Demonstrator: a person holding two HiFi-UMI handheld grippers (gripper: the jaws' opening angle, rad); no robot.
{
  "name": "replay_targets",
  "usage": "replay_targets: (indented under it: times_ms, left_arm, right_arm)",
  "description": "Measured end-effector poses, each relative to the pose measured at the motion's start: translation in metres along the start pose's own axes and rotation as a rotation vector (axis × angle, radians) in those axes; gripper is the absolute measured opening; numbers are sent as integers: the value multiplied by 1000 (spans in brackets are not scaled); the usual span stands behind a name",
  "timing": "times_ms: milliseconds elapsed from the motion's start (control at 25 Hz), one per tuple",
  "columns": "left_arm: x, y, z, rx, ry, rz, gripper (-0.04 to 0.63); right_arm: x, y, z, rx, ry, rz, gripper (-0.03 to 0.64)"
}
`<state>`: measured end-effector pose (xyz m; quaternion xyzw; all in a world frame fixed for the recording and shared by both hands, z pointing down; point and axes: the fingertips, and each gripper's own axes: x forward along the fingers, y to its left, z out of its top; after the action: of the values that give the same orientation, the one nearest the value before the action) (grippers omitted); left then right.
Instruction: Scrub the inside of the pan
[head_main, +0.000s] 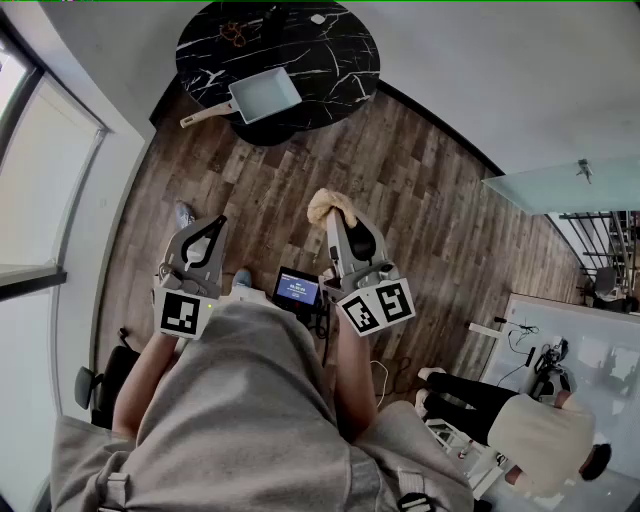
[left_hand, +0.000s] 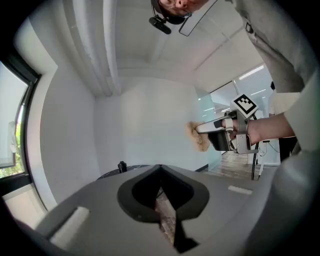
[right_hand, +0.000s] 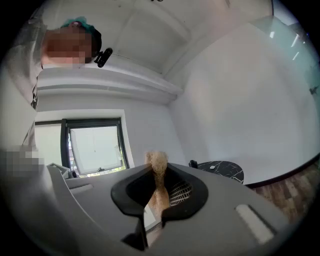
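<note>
Scrubber (head_main: 330, 205) ready, pan (head_main: 268, 93) well apart.
Right claw (head_main: 336, 216) clamped on soft, light scrubber; left claw (head_main: 216, 224) closed, empty, probably best on rigid handle (head_main: 205, 113).

Ahead of you stands a round black table (head_main: 335, 62) with white veining, and a small white object (head_main: 318, 18) lies near its far edge. Dark wood-plank flooring (head_main: 430, 210) runs under you. A tall window (head_main: 40, 190) lines your left side, with a black chair (head_main: 93, 386) below it. A small lit blue screen (head_main: 297, 289) sits just before your body. To your right, a person (head_main: 525, 428) in a light top and dark trousers sits.
</note>
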<state>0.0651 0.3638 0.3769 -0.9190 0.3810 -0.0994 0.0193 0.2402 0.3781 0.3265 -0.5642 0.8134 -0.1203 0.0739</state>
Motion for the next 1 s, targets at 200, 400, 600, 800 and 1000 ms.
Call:
replay_targets:
  times_ms: [200,400,600,800,1000]
  left_arm:
    - [9,15,-4,-5,2,3,-3]
    - [24,43,-4,-22,29,29,-3]
    - [38,75,-3,-51,25,52,-3]
    - [61,114,1,-66,25,52,-3]
    - [84,155,7,-45,-19,22,-3]
  right_arm:
    - [20,-2,-2,3,8,3,48]
    - [49,-3,-1,7,34,11,48]
    - [82,-5,4,-4,62,14,49]
    - [127,-12,17,-9,69,5,51]
    - [162,-15,29,-22,78,-54,51]
